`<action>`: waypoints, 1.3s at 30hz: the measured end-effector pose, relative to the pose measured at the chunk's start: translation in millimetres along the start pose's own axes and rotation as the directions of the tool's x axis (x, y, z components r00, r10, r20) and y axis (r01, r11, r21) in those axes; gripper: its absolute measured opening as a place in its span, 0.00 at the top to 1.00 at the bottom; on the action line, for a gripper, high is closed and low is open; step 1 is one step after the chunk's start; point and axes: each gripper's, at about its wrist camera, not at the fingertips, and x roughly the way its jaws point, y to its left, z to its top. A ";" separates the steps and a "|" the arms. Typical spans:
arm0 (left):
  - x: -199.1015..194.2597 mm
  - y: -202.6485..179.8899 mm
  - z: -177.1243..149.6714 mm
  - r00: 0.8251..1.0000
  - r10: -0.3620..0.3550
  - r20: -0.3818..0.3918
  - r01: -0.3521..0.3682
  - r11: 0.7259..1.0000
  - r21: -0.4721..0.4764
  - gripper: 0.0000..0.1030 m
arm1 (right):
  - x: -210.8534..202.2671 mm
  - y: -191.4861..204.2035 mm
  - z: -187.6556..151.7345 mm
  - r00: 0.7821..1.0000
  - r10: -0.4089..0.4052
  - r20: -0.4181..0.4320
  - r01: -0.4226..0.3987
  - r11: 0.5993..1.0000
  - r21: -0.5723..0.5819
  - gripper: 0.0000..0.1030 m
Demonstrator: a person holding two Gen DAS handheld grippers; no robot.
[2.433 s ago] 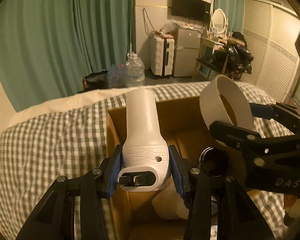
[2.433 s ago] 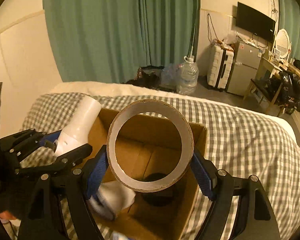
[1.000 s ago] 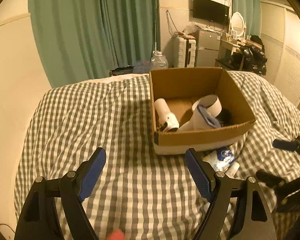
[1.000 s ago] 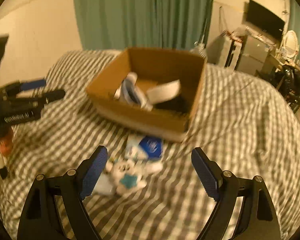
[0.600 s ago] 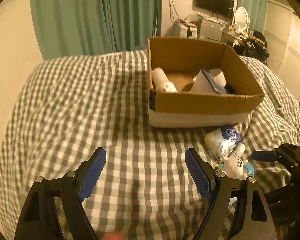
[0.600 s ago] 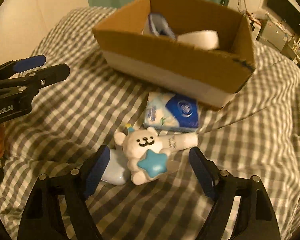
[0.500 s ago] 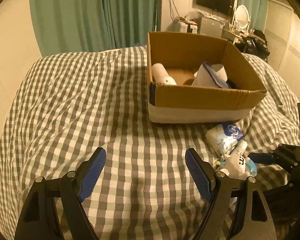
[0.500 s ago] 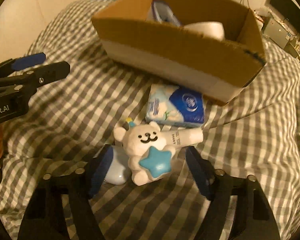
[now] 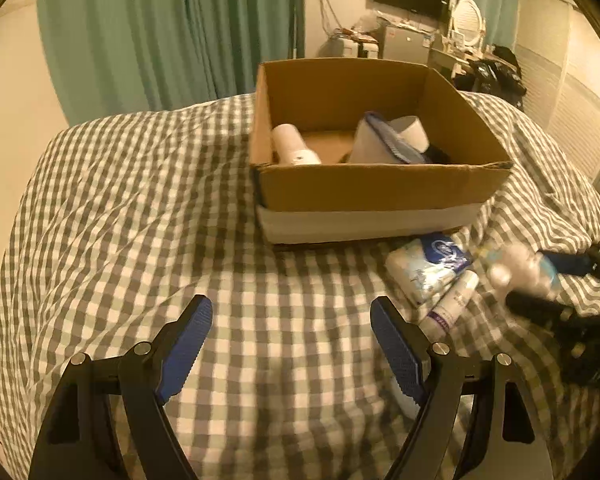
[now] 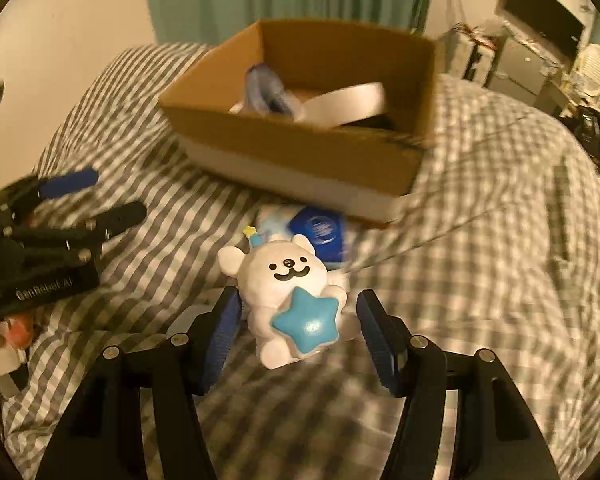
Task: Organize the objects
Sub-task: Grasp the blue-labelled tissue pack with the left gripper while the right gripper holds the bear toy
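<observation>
A cardboard box (image 9: 380, 190) stands on the checked bed and holds a white bottle (image 9: 294, 148), a tape ring (image 9: 410, 132) and a blue-and-white item (image 9: 384, 144). My right gripper (image 10: 300, 320) is shut on a white bear toy with a blue star (image 10: 288, 292), lifted above the bed; it shows blurred in the left wrist view (image 9: 520, 268). A tissue pack (image 9: 430, 266) and a small tube (image 9: 454, 304) lie in front of the box. My left gripper (image 9: 290, 342) is open and empty above the bedspread.
The box (image 10: 300, 152) sits beyond the held toy in the right wrist view, with the tissue pack (image 10: 320, 232) under it. Green curtains (image 9: 172, 28) hang behind the bed. A fridge, a desk and a television stand at the far right.
My right gripper has closed on the bear toy and lifted it off the bed. The tube that lay under the toy now shows. My left gripper has stayed open, shifting slightly.
</observation>
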 end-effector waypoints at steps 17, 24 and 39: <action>58.7 -90.4 24.2 0.990 -0.134 -0.035 0.137 0.978 0.158 0.18 | -5.0 -73.3 18.0 0.999 -0.029 0.043 0.025 0.995 0.100 0.42; 82.5 -108.5 29.8 0.981 -0.176 -0.082 0.188 0.966 0.175 0.18 | 3.7 -87.8 22.7 0.997 0.057 0.042 -0.063 0.988 0.143 0.42; 95.4 -106.0 22.8 0.963 -0.239 -0.126 0.257 0.955 0.151 0.29 | 15.6 -88.6 19.3 0.999 0.051 -0.010 -0.049 0.988 0.145 0.42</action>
